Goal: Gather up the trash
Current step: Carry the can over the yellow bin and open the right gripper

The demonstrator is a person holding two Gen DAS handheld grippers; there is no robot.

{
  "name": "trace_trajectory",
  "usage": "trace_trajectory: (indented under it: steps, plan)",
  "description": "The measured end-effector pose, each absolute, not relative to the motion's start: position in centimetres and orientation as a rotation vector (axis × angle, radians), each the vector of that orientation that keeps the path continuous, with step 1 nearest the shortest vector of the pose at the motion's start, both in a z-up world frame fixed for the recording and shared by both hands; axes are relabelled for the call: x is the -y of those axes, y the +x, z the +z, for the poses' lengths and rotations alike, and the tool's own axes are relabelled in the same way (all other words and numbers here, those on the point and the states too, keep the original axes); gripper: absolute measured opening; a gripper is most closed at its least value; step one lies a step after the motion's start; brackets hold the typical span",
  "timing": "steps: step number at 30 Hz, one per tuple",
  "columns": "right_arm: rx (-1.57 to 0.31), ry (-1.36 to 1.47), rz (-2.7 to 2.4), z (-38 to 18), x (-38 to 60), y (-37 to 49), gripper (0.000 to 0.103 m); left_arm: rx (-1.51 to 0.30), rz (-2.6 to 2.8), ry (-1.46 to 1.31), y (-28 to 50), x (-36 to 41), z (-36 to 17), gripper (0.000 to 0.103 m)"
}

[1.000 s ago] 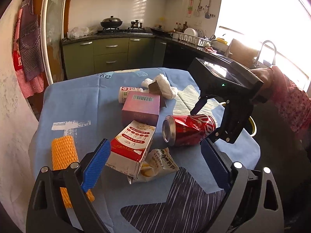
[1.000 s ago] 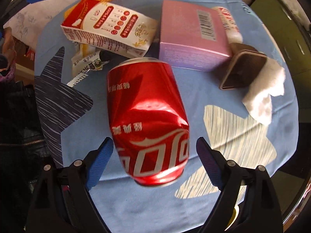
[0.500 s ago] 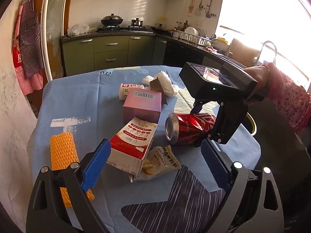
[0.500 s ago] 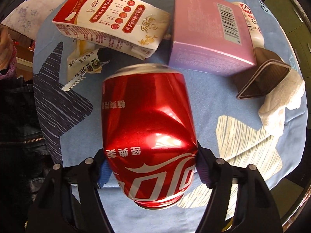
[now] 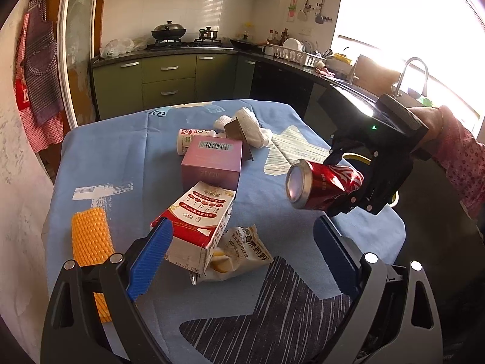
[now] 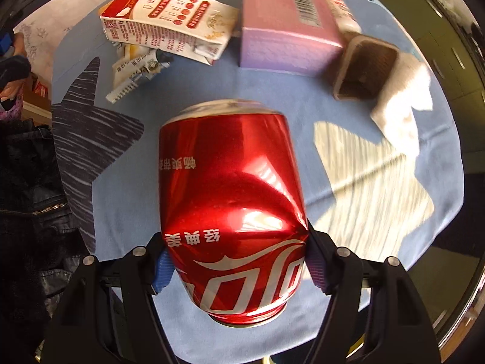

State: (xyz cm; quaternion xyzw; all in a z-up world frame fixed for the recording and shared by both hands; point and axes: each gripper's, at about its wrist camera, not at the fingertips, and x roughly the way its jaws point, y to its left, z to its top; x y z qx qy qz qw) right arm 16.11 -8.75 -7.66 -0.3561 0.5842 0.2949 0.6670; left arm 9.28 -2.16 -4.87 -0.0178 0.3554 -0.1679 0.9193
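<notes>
Red and dented, the soda can [image 6: 233,212] sat pinched between the fingers [image 6: 162,268] of the right gripper [image 6: 238,270], its base end toward the camera and its far end pointing to twelve o'clock, raised off the blue-clothed table [image 6: 303,100]. At eleven o'clock lay the milk carton [image 6: 169,22] over a snack wrapper [image 6: 133,69]; at one o'clock, the pink box [image 6: 288,27]. The left gripper [image 5: 242,253] was spread wide, grasping nothing, one finger near the carton [image 5: 200,221], with yellow foam netting [image 5: 89,242] at nine o'clock.
</notes>
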Motion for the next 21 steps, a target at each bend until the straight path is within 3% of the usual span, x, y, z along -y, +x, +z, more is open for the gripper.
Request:
trace_trajectory:
  steps: [7, 17, 19, 21]
  plan:
    - [-1.306, -0.583, 0.437, -5.6, 18.6, 16.4, 0.067, -0.724, -0.364, -0.023, 9.1, 3.0, -4.6, 0.092]
    - [-1.472, -0.357, 0.025, -10.3, 34.1, 16.5, 0.068, -0.737, -0.372, -0.02, 9.5, 3.7, -4.9, 0.092]
    - [-1.466, -0.339, -0.027, -10.9, 35.5, 16.7, 0.074, -0.74, -0.372, -0.016, 9.6, 3.9, -5.0, 0.092]
    - [-1.448, -0.314, -0.048, -11.2, 36.1, 16.6, 0.074, -0.743, -0.368, -0.008, 9.6, 4.0, -5.0, 0.092]
